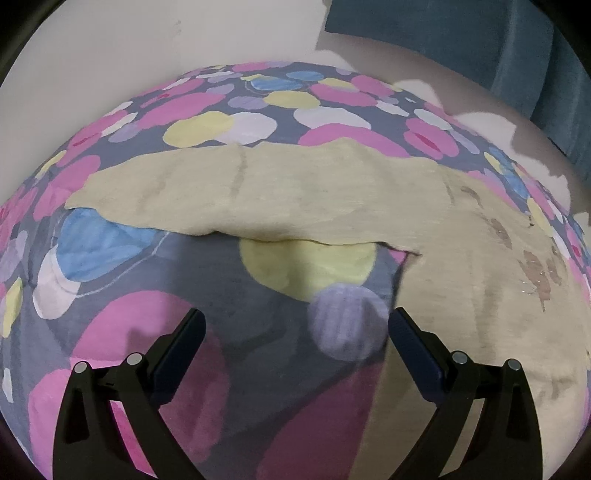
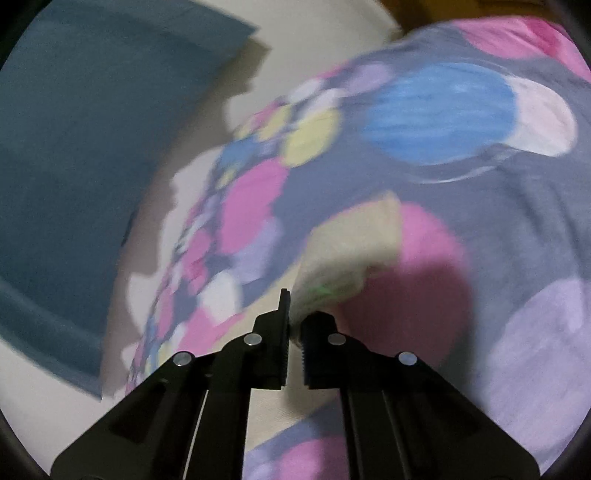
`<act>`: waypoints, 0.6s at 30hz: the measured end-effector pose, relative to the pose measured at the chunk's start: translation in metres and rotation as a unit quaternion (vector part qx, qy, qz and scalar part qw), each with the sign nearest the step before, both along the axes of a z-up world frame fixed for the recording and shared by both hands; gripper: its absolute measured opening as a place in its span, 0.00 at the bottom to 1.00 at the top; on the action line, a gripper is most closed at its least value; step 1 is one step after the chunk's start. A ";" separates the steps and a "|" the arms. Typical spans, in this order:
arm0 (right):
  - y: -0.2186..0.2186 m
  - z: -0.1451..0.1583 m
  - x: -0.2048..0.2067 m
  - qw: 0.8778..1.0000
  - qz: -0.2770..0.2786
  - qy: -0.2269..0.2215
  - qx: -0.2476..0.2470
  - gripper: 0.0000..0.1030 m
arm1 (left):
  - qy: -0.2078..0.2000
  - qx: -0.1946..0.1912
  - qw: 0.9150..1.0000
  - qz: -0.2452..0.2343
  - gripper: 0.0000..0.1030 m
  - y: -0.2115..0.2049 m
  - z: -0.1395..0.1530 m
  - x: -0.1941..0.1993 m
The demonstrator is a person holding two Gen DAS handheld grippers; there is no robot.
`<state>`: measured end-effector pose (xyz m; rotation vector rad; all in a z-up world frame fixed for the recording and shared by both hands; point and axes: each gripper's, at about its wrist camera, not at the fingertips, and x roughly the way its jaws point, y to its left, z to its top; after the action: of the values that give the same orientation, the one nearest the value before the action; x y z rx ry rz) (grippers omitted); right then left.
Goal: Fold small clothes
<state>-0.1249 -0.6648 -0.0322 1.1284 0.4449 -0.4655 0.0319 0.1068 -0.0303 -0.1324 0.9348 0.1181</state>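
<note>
From my left wrist camera, the left tool [image 1: 295,325] has its two black fingers spread wide at the bottom of the frame, with nothing between them. Below it lies a soft sheet [image 1: 258,107] printed with rounded blobs of pink, yellow, blue, lilac and white on a grey ground; its weave looks faintly ribbed up close. I cannot tell whether it covers a table or a bed. Across the middle of the frame stretches the small garment [image 1: 295,192], a pale beige knit with a fine, slightly fuzzy texture. It runs as a broad band from the left, then widens down the right side of the frame, where faint brownish printed marks [image 1: 535,269] show on it. Its lower edge is lifted a little and casts a shadow on the sheet. At the upper right is a dull blue-green cloth [image 1: 461,33] on a cream surface [image 1: 92,55].

In the right wrist view, which is blurred, the right tool [image 2: 294,314] has its ribbed fingers pressed nearly together, pinching a corner of the beige garment [image 2: 351,251], which rises from the tips as a soft, thick fold. The blue-green cloth [image 2: 92,129] fills the left of that frame.
</note>
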 end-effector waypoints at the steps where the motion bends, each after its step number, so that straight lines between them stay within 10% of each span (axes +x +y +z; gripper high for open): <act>1: 0.009 0.007 0.007 1.000 0.012 -0.006 -0.005 0.05 | -0.001 0.002 1.000 0.001 0.96 0.002 0.000 0.000; 18: 0.274 0.080 0.171 0.948 0.300 -0.040 -0.101 0.04 | -0.008 -0.023 1.000 0.003 0.96 0.008 0.009 -0.005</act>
<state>0.0461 -0.3905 0.0481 0.7584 0.6253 0.0705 0.0268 0.1153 -0.0211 -0.1788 0.9211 0.1017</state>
